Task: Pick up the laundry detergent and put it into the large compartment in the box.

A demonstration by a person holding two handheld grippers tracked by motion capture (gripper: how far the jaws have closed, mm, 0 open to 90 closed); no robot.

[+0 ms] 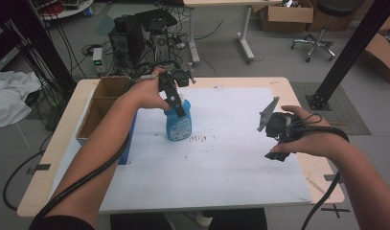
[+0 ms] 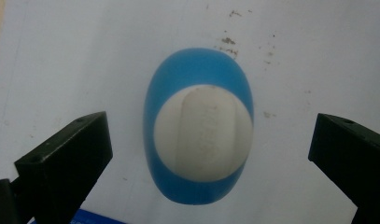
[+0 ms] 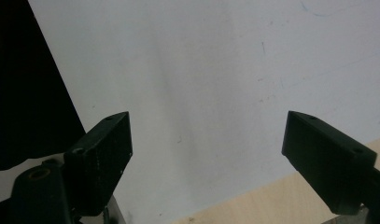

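- High view: the blue bottle stands upright on the white sheet that covers the surface, just right of the cardboard box. My left hand-held gripper hangs directly over the bottle's cap, pointing down. My right hand-held gripper hovers well to the right of the bottle, over bare sheet.
- Left gripper view: I look straight down on the bottle, its white cap centred between my jaws. The left hand-held gripper stands wide apart, holding nothing, with clear sheet on either side of the bottle.
- Right gripper view: the right hand-held gripper is also spread apart and carries nothing, with the white sheet beneath it and the wooden surface at the corner.
- Handling, as I judge it: a rigid plastic bottle, smooth and likely slippery, oval in section. I cannot tell how full it is, so I treat it as moderately heavy. The cap looks ribbed and narrower than the shoulders, so I would close on the cap or the neck just below it, across the narrow side, and squeeze firmly to keep it from swinging or tipping.
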